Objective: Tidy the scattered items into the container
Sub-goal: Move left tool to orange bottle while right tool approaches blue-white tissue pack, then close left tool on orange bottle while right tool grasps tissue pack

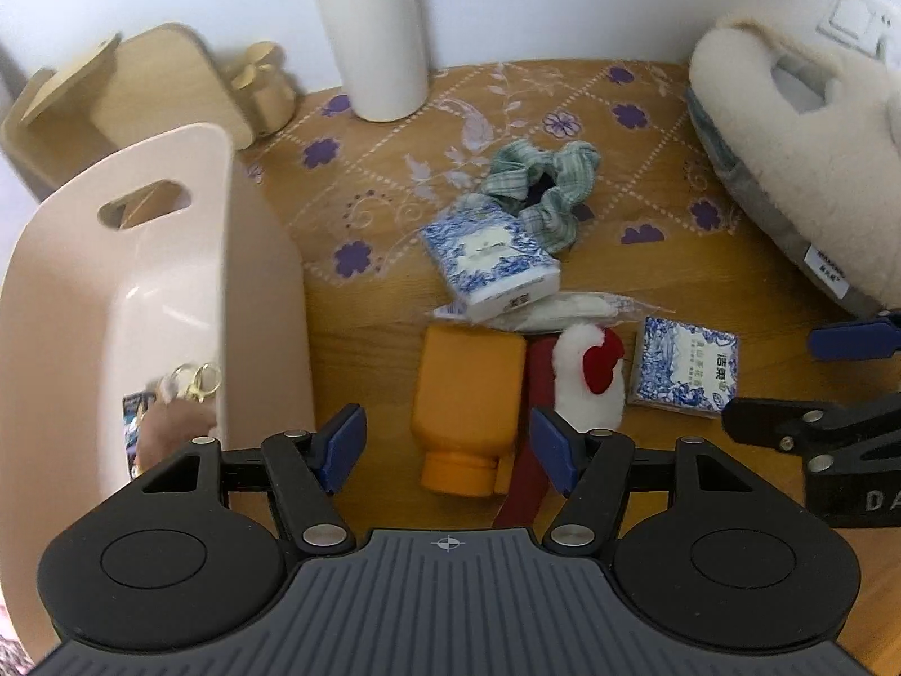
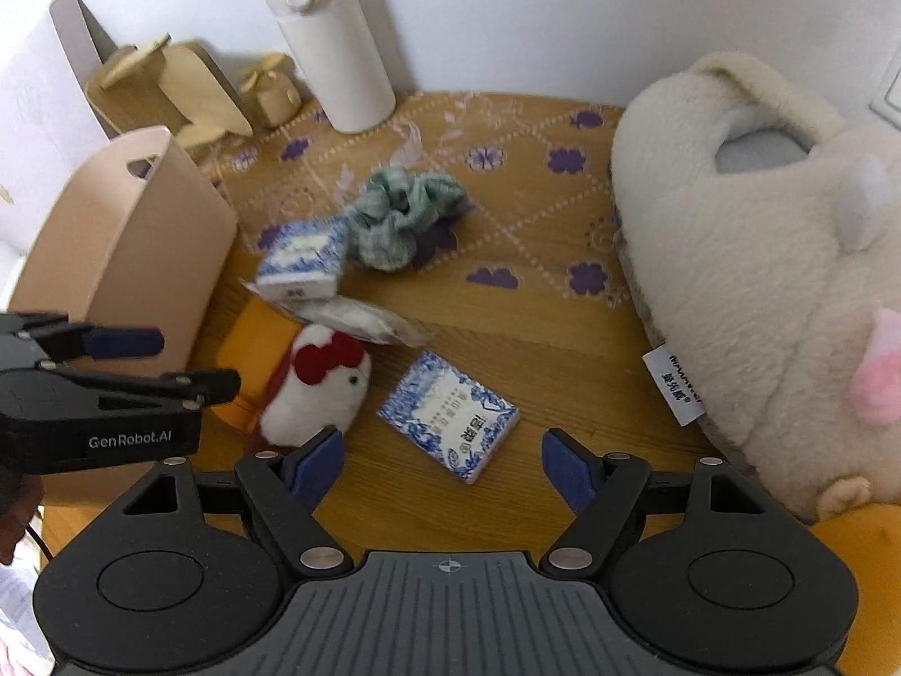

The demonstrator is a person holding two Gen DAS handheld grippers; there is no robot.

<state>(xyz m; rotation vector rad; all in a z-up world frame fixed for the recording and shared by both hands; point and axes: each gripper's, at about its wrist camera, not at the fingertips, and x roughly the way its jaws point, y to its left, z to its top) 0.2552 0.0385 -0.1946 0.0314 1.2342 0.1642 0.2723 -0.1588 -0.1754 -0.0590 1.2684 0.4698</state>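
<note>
My left gripper [image 1: 447,448] is open and points down over an orange bottle [image 1: 464,411] that lies between its blue pads; no pad presses on it. A white plush with a red bow [image 1: 591,388] and a dark red strap [image 1: 532,450] lie against the bottle's right side. My right gripper [image 2: 442,467] is open just short of a blue-and-white tissue pack [image 2: 447,414]. A second tissue pack [image 1: 490,253], a green scrunchie [image 1: 540,186] and a clear-wrapped white item [image 1: 563,307] lie farther back. The pink basket [image 1: 169,169] stands at the left, with a keyring and small things inside.
A white flask [image 1: 377,39] and a wooden stand [image 1: 141,84] stand at the back by the wall. A large cream plush slipper [image 2: 760,281] fills the right side of the table. The tabletop has a patterned cloth [image 1: 394,169] at the back.
</note>
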